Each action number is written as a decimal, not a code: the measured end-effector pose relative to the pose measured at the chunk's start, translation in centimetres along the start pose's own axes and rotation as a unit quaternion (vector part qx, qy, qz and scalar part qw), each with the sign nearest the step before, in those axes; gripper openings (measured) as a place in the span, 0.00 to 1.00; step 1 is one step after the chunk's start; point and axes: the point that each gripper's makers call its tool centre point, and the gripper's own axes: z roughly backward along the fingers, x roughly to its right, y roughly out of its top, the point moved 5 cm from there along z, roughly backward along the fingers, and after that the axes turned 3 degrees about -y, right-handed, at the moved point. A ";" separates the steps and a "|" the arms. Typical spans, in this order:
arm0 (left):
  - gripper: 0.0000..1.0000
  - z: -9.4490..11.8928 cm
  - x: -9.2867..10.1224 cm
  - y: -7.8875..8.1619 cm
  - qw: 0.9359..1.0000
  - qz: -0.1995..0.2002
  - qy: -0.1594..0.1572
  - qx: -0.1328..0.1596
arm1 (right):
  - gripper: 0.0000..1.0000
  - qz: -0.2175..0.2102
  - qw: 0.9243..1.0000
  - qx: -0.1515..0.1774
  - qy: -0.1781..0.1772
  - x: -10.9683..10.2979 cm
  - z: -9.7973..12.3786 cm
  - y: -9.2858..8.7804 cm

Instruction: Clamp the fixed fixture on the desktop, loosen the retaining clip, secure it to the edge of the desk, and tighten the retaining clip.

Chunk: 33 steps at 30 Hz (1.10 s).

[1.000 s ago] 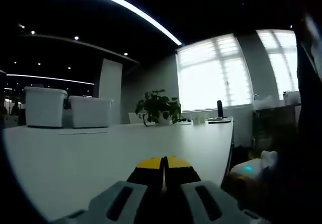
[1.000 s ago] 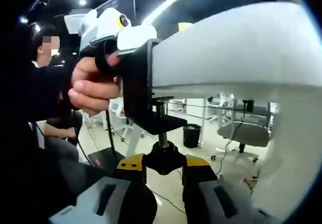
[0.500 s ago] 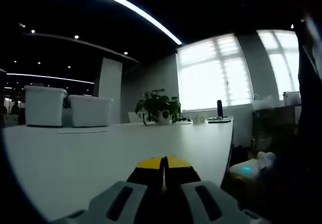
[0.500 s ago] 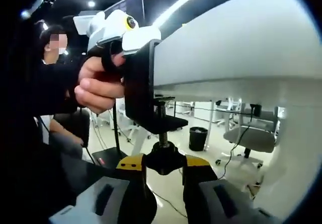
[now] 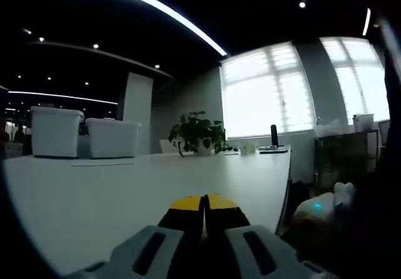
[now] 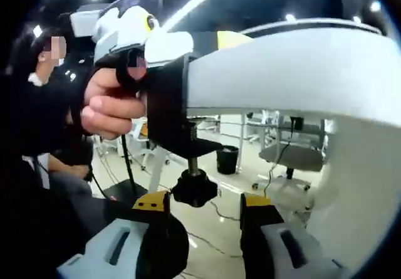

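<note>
Clamp [image 6: 172, 113] hangs on the table [image 6: 288, 72] edge, its screw knob [image 6: 195, 190] just above the spread right tongs [image 6: 207, 205]. Left tongs [image 5: 204, 205] lie closed on the tabletop.

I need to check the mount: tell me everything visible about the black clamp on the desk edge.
The clamp is a matte black C-shaped bracket hooked over the white desk edge. Its lower arm juts under the desk, and a threaded screw runs down through it to a black knob. The right gripper is open, its jaws either side of the knob and clear of it. A hand sits beside the bracket.
</note>
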 end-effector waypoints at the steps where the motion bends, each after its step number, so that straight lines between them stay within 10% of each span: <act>1: 0.02 0.0 0.0 0.0 1.000 -0.002 0.000 0.002 | 0.46 0.011 1.000 -0.011 -0.020 -0.1 0.2 -0.4; 12: 0.02 0.2 0.1 0.1 1.000 -0.015 -0.003 0.015 | 0.49 -0.040 0.976 -0.016 -0.211 -2.3 0.4 -0.5; 19: 0.02 0.2 0.1 0.2 1.000 -0.017 -0.004 0.016 | 0.54 -0.033 0.933 0.010 -0.359 -2.7 -0.9 1.3; 29: 0.02 0.3 0.2 0.2 1.000 -0.021 -0.007 0.018 | 0.48 -0.063 0.922 0.003 -0.383 -2.6 -1.9 0.9; 33: 0.02 0.3 0.1 0.2 1.000 -0.022 -0.007 0.019 | 0.31 -0.050 0.918 0.004 -0.393 -2.6 -1.9 1.2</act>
